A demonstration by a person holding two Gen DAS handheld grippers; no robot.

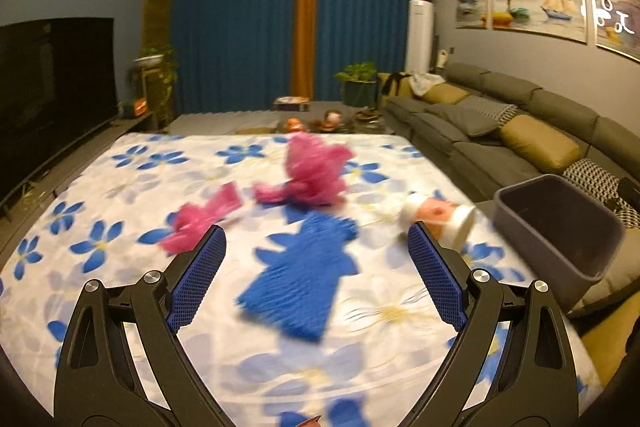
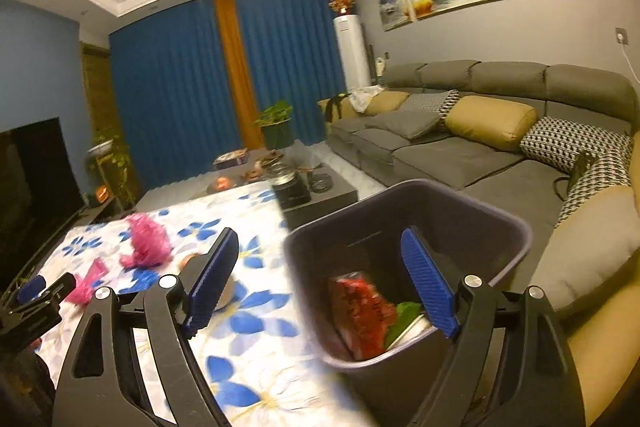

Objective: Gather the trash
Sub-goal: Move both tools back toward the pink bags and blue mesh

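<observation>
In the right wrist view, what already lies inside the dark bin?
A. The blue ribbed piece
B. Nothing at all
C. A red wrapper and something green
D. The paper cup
C: the bin holds a red wrapper with a green scrap beside it, below the open right claw.

Left of the grey sofa (image 2: 460,147) (mustard cushions on it) hang blue curtains (image 1: 248,27); beyond them, a dark television (image 1: 52,75).
</observation>
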